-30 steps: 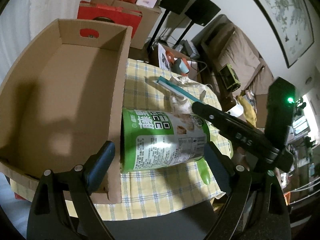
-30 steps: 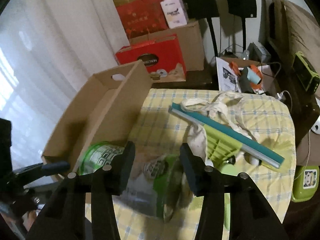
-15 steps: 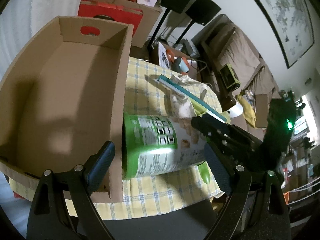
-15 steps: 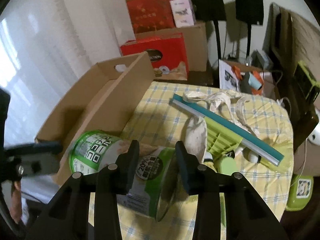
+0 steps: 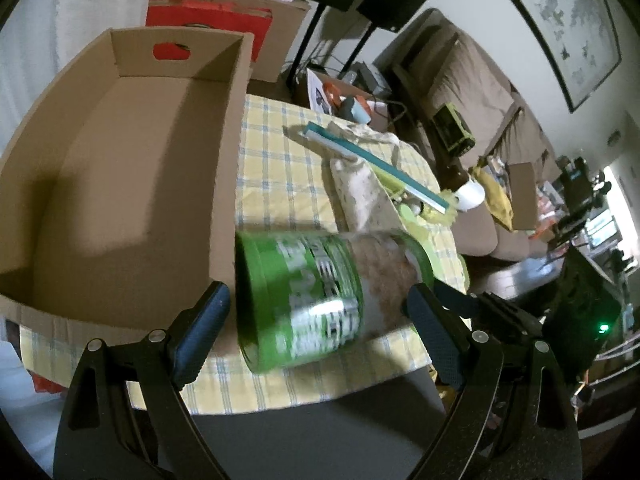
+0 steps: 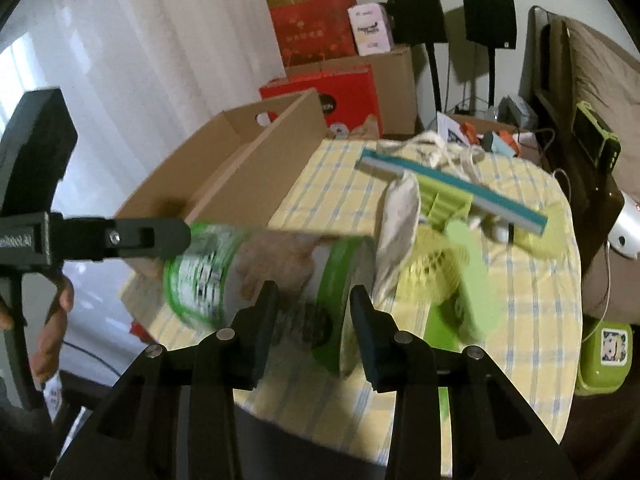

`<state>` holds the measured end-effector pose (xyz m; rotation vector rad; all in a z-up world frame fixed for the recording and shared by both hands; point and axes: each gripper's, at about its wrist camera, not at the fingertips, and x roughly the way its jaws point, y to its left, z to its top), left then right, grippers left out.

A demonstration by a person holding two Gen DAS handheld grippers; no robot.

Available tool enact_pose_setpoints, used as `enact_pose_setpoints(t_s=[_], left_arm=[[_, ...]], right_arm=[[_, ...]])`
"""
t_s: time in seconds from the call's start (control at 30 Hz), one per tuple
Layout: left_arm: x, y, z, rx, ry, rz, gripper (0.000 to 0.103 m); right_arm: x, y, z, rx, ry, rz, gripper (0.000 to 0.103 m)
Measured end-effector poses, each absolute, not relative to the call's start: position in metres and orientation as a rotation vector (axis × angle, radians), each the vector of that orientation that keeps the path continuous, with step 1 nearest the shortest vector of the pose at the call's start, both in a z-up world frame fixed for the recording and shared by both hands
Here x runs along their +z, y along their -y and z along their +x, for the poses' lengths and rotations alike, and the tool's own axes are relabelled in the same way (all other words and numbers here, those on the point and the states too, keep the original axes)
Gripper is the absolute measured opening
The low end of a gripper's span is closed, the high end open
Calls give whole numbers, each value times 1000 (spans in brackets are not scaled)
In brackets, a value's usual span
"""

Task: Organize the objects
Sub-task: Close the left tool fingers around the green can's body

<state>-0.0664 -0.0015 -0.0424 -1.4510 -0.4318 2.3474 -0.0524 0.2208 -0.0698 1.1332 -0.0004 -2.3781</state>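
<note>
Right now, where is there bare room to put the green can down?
The cardboard box shows a bare floor between its walls. A strip of checked tablecloth lies free between the box's right wall and the squeegee. To the right it is crowded: cloth bag, squeegee and a green fan beside the can.

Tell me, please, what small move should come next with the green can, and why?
Probably lift the green can over the near wall of the cardboard box. It lies on its side beside that wall. The right hand-held gripper, whose jaws have just been closing, straddles its rim end. The left hand-held gripper brackets it, open.
</note>
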Motion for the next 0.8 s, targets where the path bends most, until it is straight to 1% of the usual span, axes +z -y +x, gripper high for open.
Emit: enact_pose_setpoints(t_s=[0.1,0.27,0.3,0.33,0.4,0.53,0.57,0.63,0.8], left_arm=[[-41,0,-58,2332,433,-1440,89],[-42,1,-50,2350,444,-1410,89],[-42,2,-50,2348,454,-1407,89],[-42,3,-51,2347,469,-1406,89],[-41,5,-52,2351,489,-1403,89],[-37,7,-53,2354,514,-1391,89],[-37,8,-53,2356,520,-1387,89],[-38,9,-53,2354,532,-1380,89],[-44,11,-52,2341,542,-1378,89]], right_arm=[[-77,-218,-49,-2375,-51,1166,37],[-60,-236,-61,-2437,54,1110,37],[-54,-238,-69,-2444,84,1100,40],[-50,-238,-78,-2442,101,1097,46],[-49,-229,-105,-2404,102,1148,49],[-57,-212,-136,-2383,80,1213,49],[-60,-210,-142,-2367,99,1230,49],[-67,-207,-144,-2339,115,1254,49],[-76,-207,-129,-2343,61,1241,45]])
